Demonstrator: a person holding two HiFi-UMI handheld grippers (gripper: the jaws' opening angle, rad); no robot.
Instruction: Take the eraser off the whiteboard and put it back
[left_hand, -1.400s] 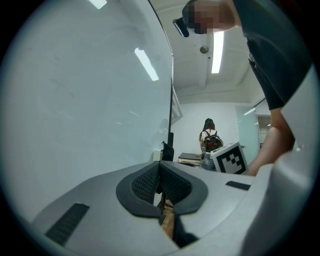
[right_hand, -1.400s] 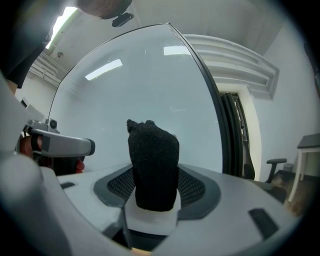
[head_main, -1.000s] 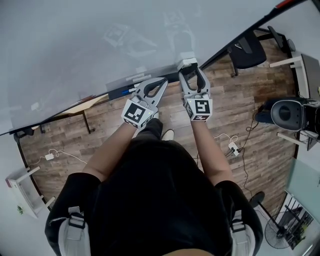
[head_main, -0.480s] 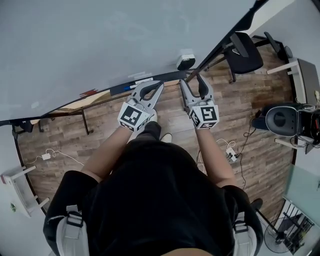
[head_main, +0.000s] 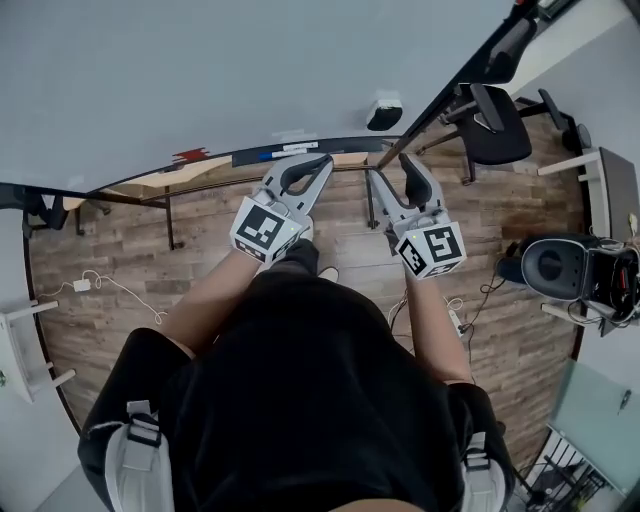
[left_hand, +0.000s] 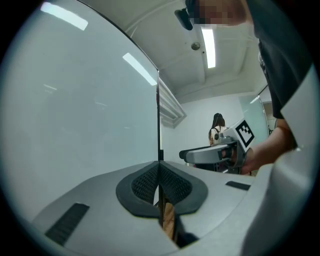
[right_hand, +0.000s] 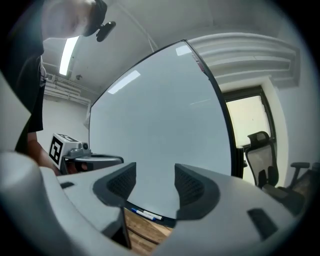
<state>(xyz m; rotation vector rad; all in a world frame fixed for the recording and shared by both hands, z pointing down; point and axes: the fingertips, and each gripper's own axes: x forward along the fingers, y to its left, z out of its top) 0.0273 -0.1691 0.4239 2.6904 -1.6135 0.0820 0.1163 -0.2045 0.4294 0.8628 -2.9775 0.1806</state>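
The eraser (head_main: 383, 112), a small dark block with a white top, sticks to the big whiteboard (head_main: 200, 70) just above its lower edge. My right gripper (head_main: 392, 168) hangs below it and clear of it. Its jaws stand wide and are closing, with nothing between them. In the right gripper view the right gripper (right_hand: 155, 182) faces the bare whiteboard (right_hand: 160, 130). My left gripper (head_main: 322, 162) is beside it to the left, shut and empty. In the left gripper view, the pads of the left gripper (left_hand: 160, 182) meet. Neither gripper view shows the eraser.
A marker tray (head_main: 240, 158) with pens (head_main: 285, 150) runs along the board's lower edge. Pens (right_hand: 145, 215) also show in the right gripper view. A black office chair (head_main: 500, 120) stands at the right on the wood floor (head_main: 130, 250), with cables (head_main: 100, 285) at the left.
A second ago the right gripper's fingertips were round the eraser on the board. Both grippers have since drawn back from the board, and the eraser has stayed on it.
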